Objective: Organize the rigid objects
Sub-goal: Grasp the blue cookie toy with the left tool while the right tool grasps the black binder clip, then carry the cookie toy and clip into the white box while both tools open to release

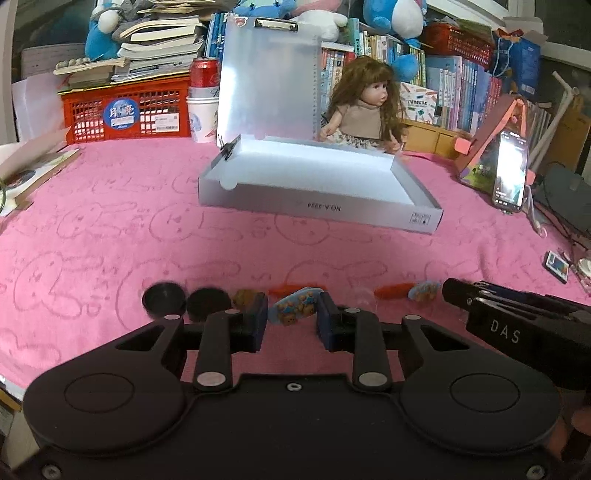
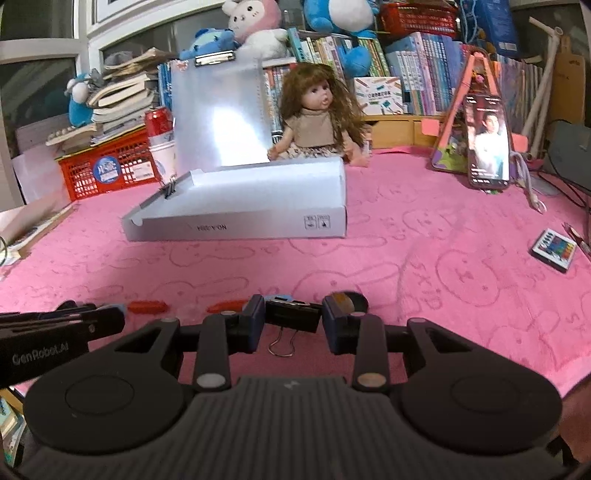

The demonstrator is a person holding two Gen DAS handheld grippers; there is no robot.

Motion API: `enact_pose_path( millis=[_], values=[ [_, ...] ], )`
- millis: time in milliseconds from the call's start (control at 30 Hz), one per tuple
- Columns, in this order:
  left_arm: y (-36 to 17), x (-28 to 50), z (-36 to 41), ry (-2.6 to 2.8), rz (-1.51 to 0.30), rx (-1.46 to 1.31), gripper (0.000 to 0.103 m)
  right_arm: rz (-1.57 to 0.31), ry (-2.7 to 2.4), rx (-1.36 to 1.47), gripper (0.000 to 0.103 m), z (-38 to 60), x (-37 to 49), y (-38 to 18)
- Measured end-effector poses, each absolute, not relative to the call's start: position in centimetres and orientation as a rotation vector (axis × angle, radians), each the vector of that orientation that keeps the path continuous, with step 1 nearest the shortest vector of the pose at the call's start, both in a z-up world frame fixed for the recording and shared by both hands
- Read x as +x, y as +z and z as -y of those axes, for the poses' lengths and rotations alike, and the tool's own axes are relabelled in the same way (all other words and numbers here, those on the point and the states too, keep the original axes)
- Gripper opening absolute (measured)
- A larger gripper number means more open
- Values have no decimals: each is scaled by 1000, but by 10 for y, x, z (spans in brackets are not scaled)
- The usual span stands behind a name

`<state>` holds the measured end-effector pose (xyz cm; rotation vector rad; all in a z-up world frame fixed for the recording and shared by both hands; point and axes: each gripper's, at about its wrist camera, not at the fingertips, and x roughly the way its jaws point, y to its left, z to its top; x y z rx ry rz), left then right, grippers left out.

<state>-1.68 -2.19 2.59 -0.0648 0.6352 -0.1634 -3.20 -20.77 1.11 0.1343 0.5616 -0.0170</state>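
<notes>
Two grips: left hand-held gripper point(image 1: 291, 319) pinches bear eraser point(image 1: 295, 312); right hand-held gripper point(image 2: 293, 315) clamps binder clip point(image 2: 293, 314).

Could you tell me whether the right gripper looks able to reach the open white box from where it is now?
Probably yes: the right gripper is shut on a black binder clip, and only bare pink cloth lies between it and the white box.

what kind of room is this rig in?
Probably a home study or a child's bedroom desk, not a lab. Packed rows of books, plush toys piled on top, a doll sitting behind the white box, and a pink bunny-pattern towel as the work surface.
</notes>
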Motion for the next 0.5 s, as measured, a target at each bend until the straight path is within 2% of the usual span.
enact_pose_path(
  millis=[500],
  values=[
    [72, 89, 16, -215, -682, -101, 27, -590, 89, 181, 38, 226, 41, 45]
  ],
)
